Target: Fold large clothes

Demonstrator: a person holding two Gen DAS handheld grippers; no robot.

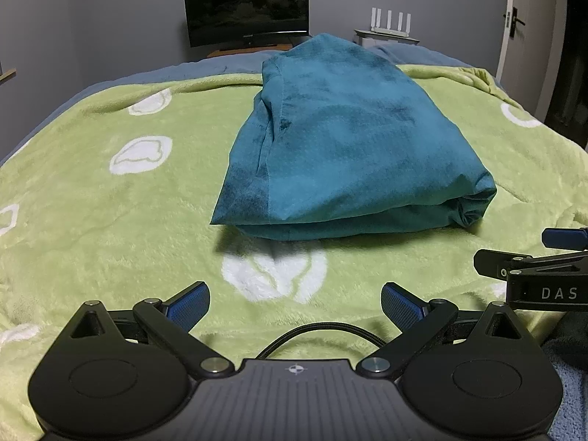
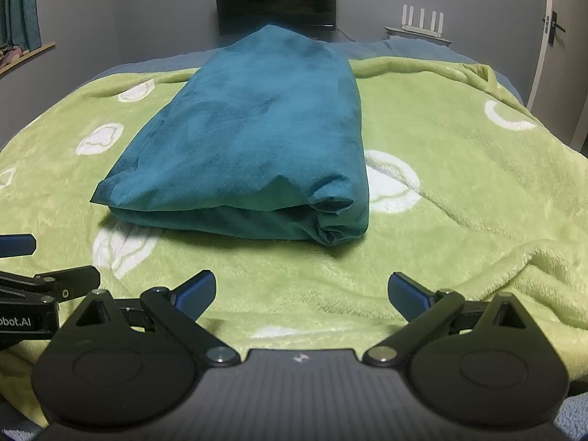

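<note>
A teal fabric garment (image 1: 341, 139), folded into a thick rectangle, lay on the fuzzy green blanket (image 1: 110, 239) (white-patterned). The left gripper (image 1: 295, 305) and right gripper (image 2: 302, 296) both gaped wide, empty, near its front edge.

A green fleece blanket (image 1: 147, 220) with white patterns is covering the bed. A dark monitor (image 1: 246, 9) is standing at the far wall, a white router (image 1: 390, 22) sitting to its right, a door handle (image 1: 514, 20) showing far right.

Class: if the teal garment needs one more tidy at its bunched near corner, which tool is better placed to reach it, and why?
Probably the right tool: the teal garment's bunched corner lies almost straight ahead of it. For the left tool that corner sits off to the right. Both are open.
</note>
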